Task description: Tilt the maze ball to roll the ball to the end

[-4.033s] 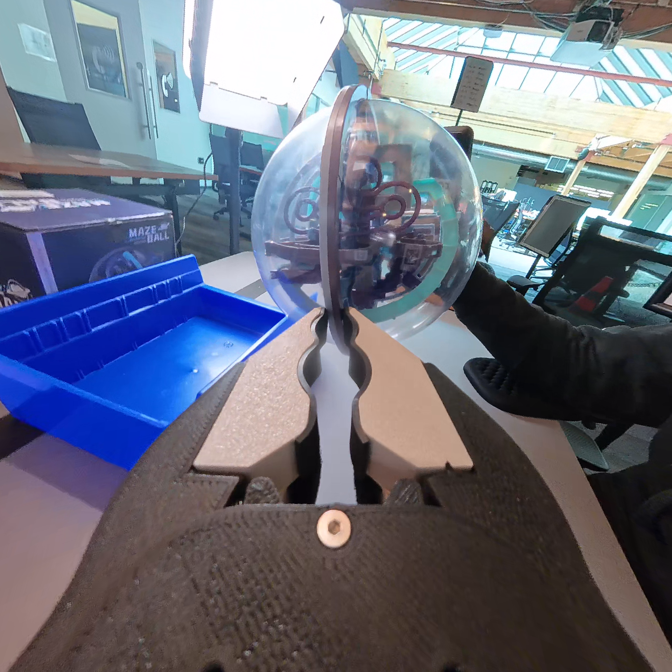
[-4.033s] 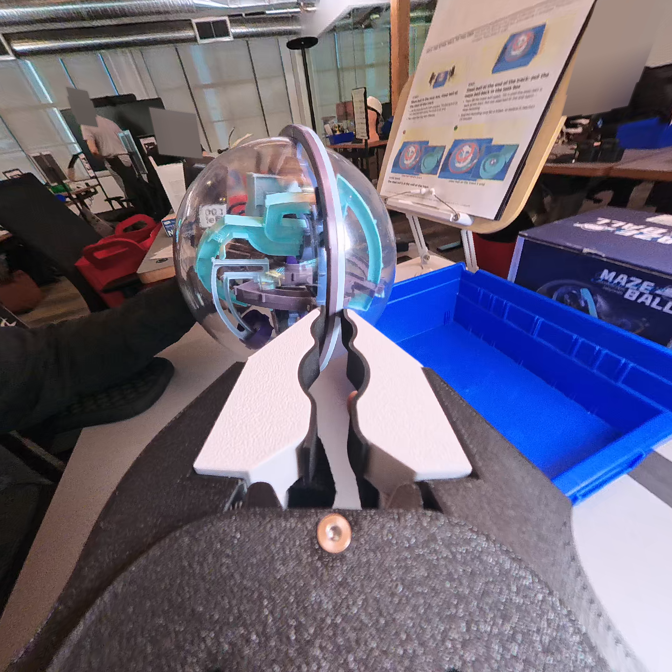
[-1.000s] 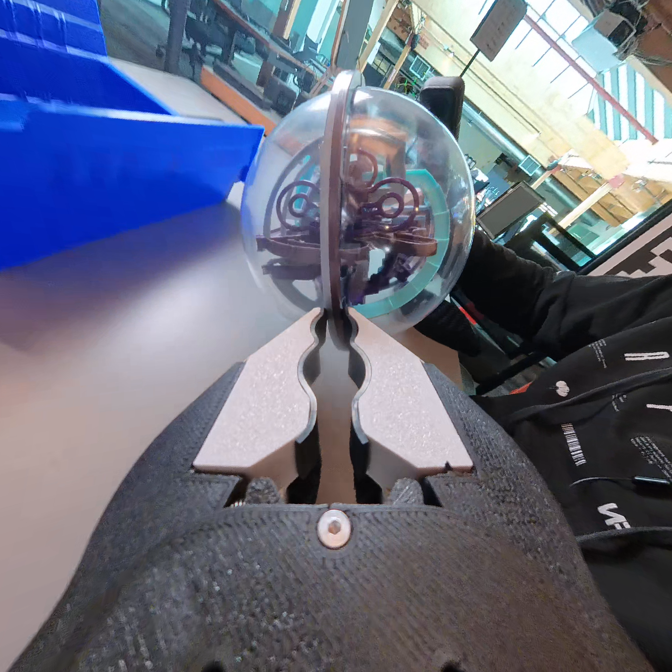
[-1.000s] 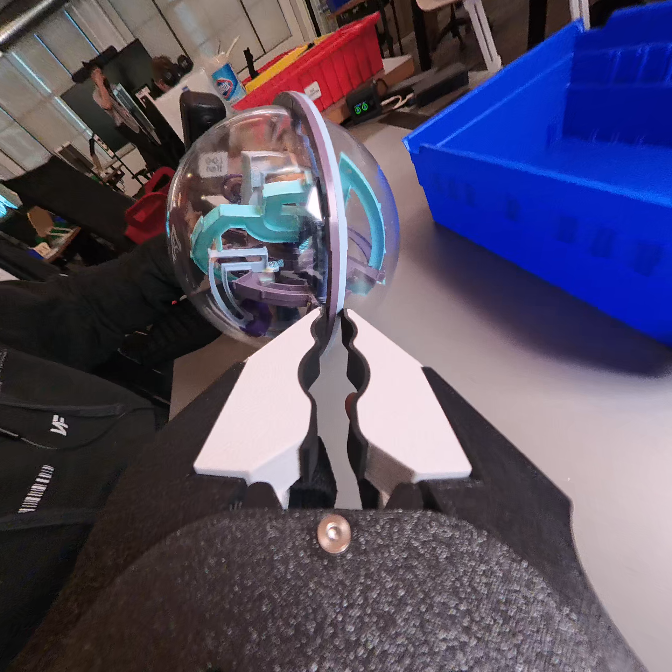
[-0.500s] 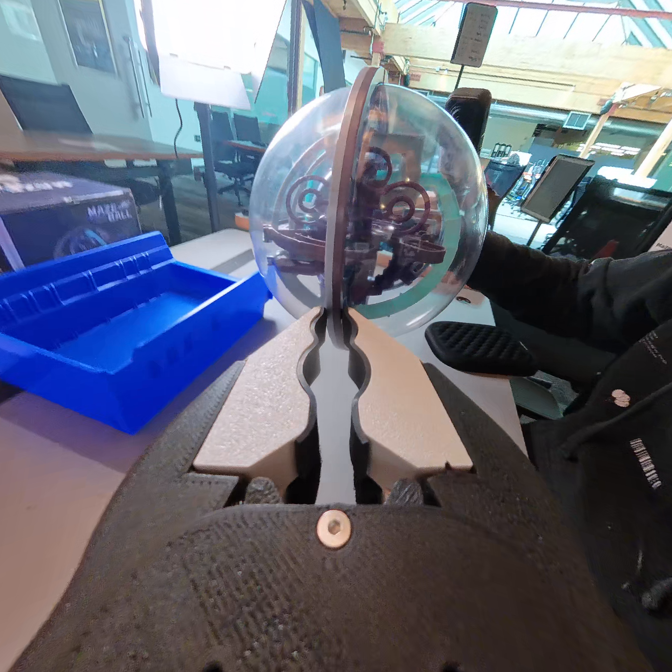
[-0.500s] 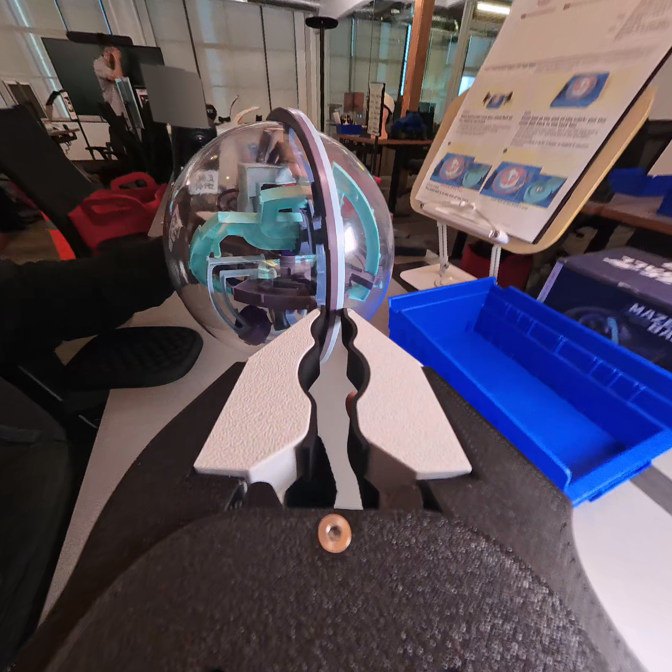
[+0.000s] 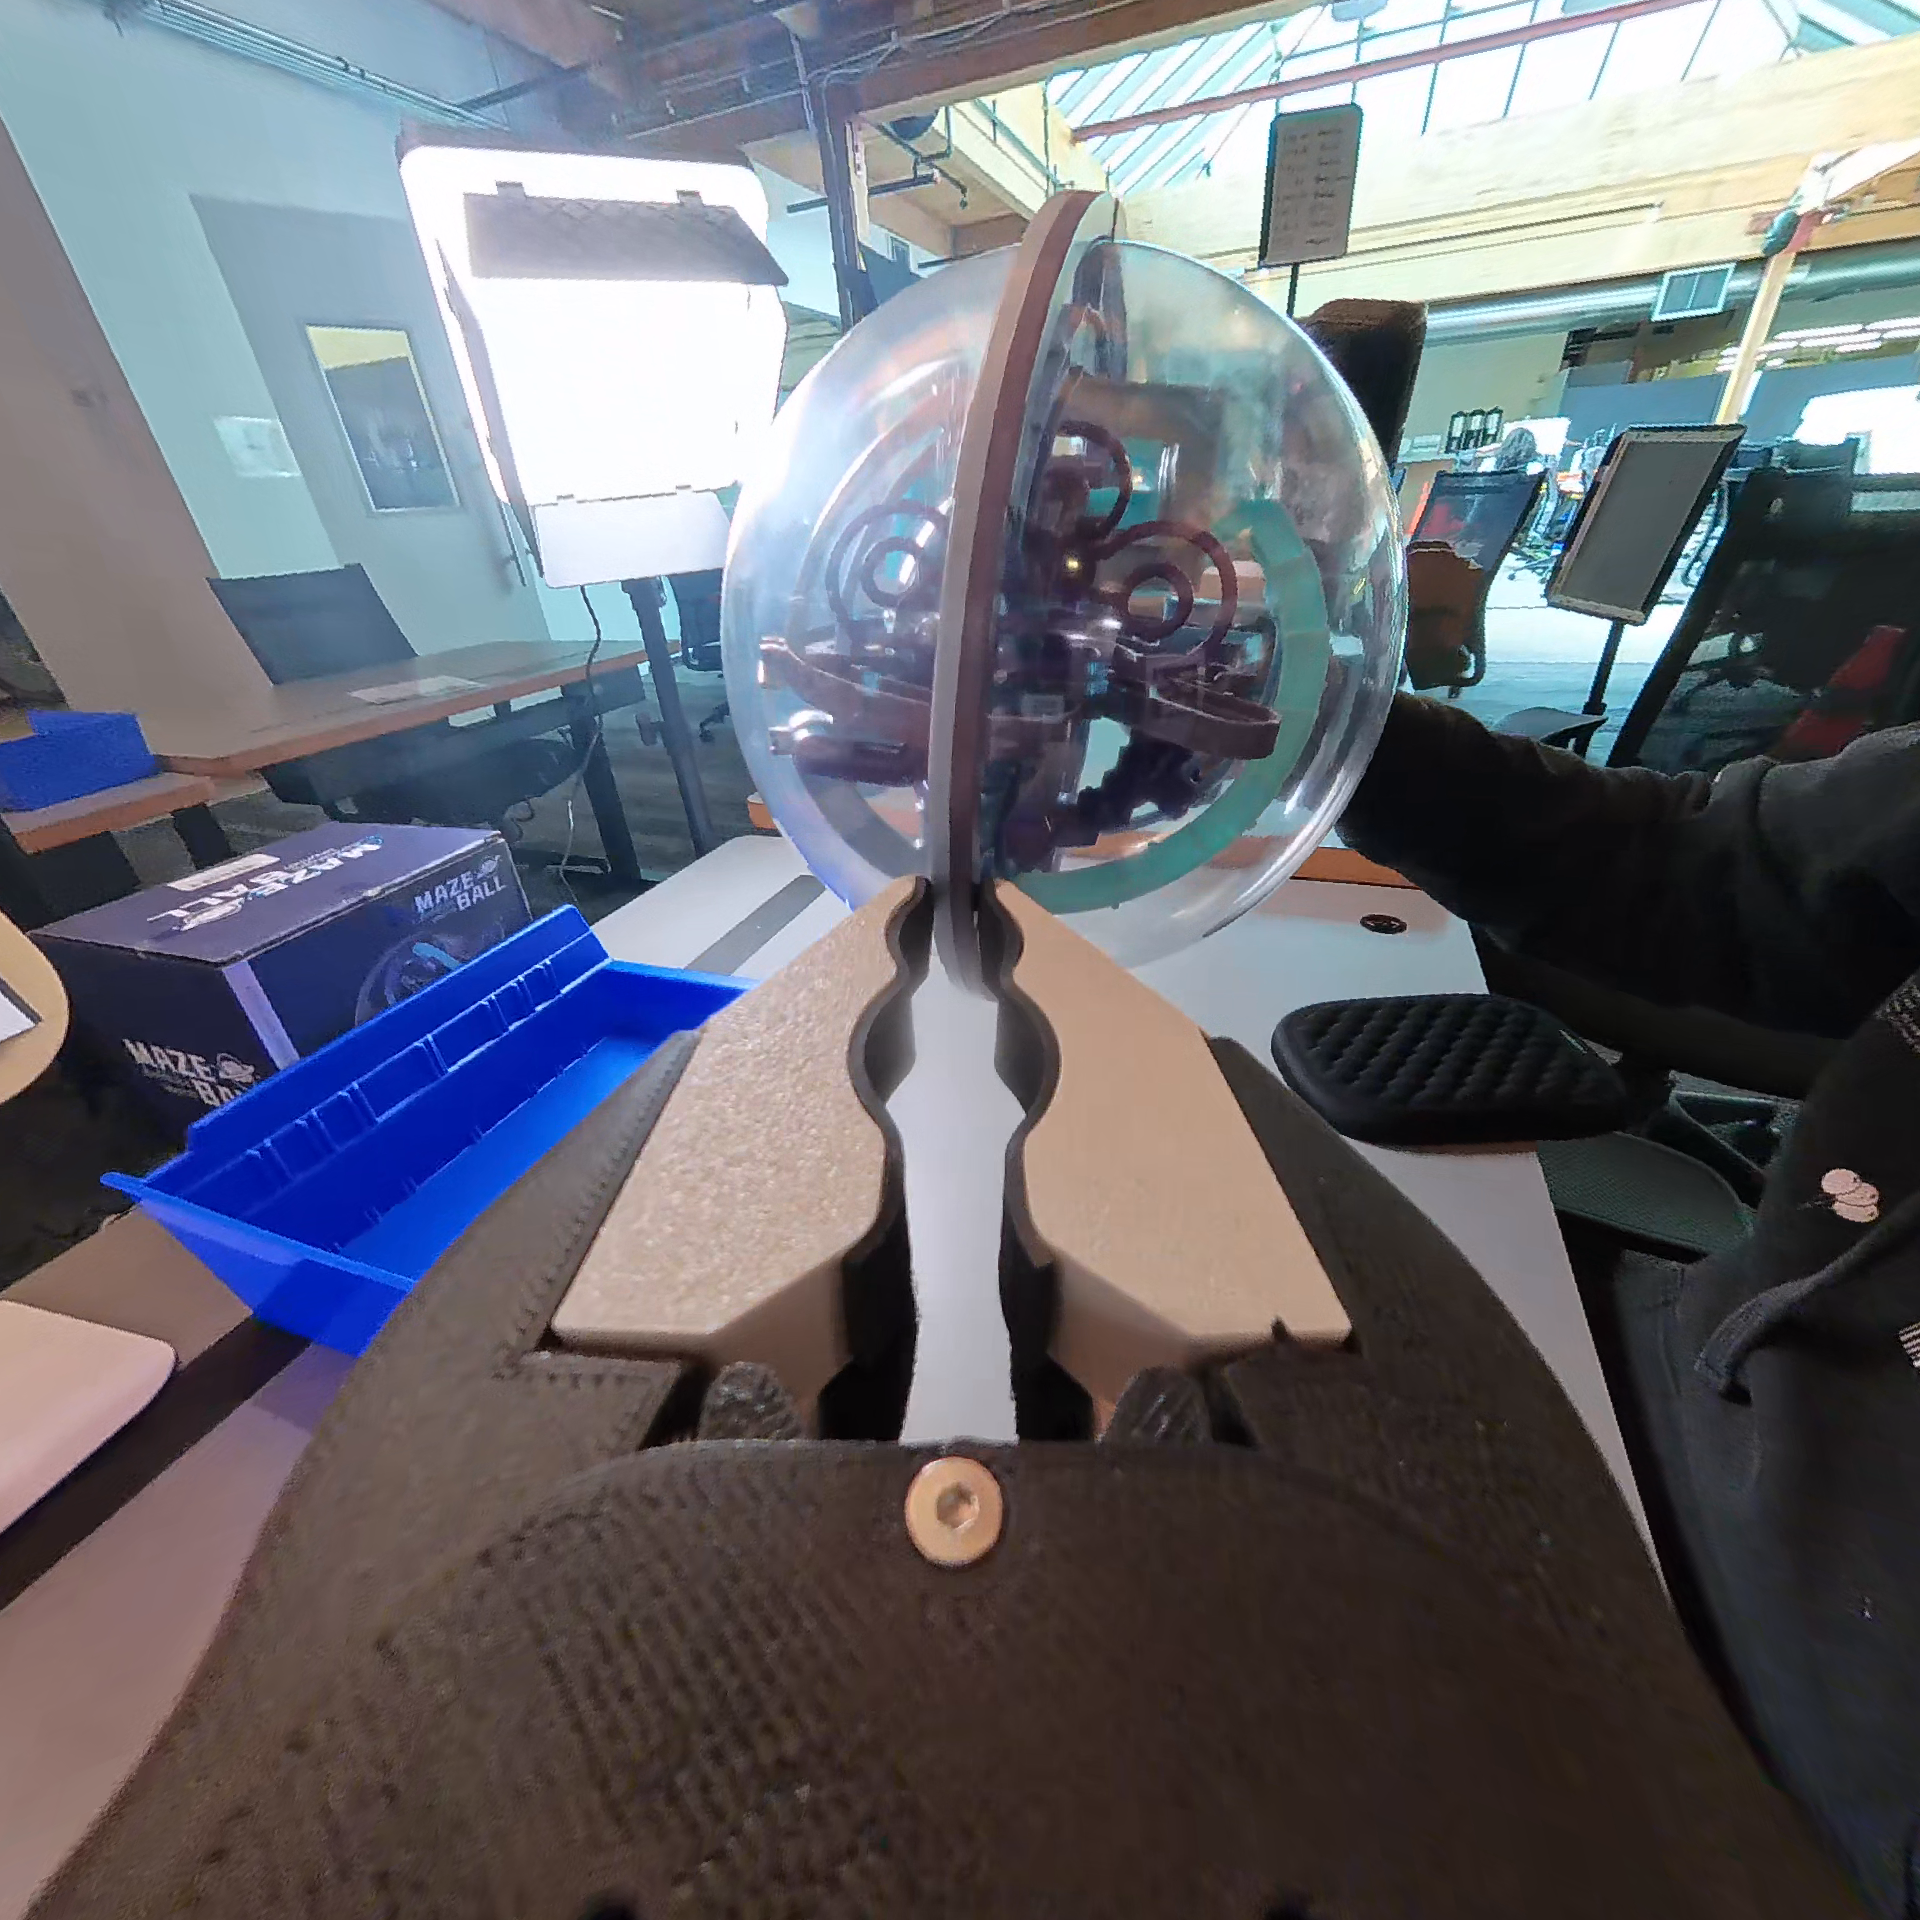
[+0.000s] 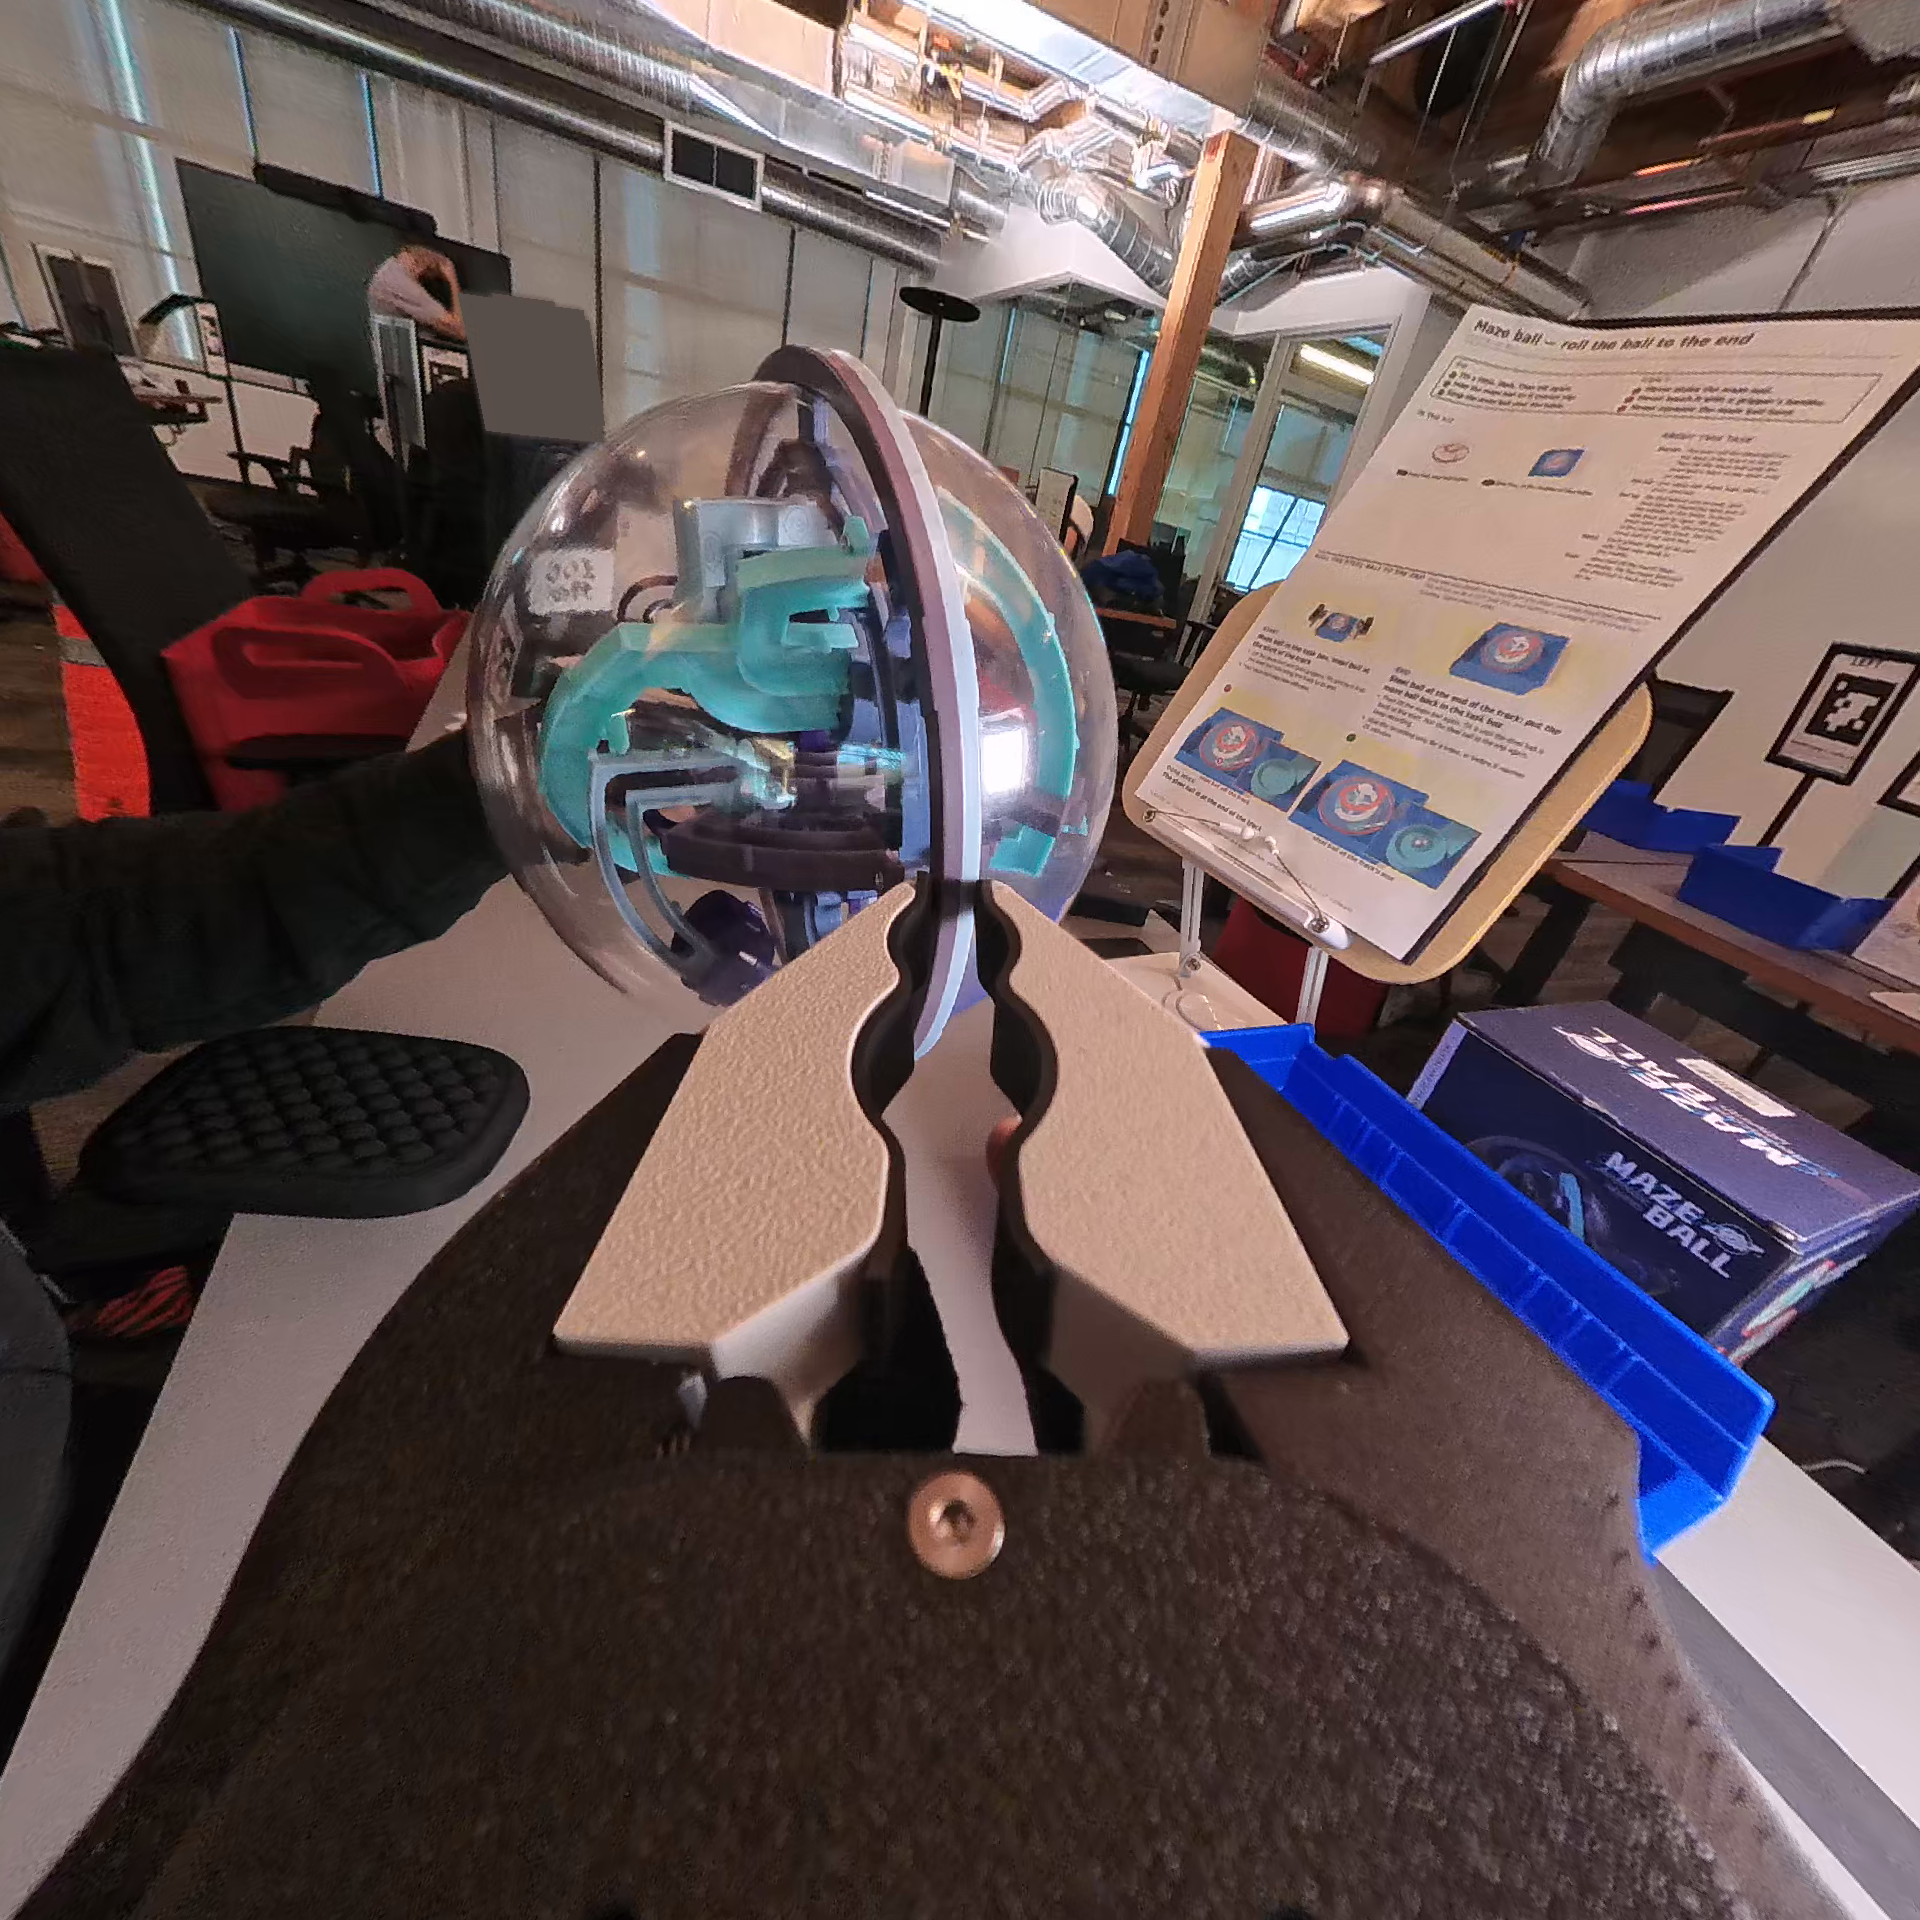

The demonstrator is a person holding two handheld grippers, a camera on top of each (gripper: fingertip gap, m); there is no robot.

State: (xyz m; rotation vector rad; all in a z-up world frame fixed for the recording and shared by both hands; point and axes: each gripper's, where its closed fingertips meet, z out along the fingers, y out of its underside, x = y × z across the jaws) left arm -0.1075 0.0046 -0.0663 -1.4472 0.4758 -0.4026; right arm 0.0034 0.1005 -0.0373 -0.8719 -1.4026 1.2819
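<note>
maze ball (image 7: 1060, 634) ×1 | left gripper (image 7: 956, 920), right gripper (image 8: 951, 904) both clamping rim | blue bin (image 7: 416, 1122) ×1

Behind the pale grey worktable (image 7: 1340, 966), at ten o'clock in the left wrist view, a long wooden desk (image 7: 416, 696) stands with a black office chair (image 7: 301, 623) against a white wall (image 7: 94, 436). A glowing rectangular light panel (image 7: 623, 343) on a stand sits at eleven o'clock. In the right wrist view, silver ceiling ducts (image 8: 1132, 229) cross at twelve o'clock — a wooden post (image 8: 1184, 343) below them, tall windows (image 8: 686, 301) at eleven.
</note>
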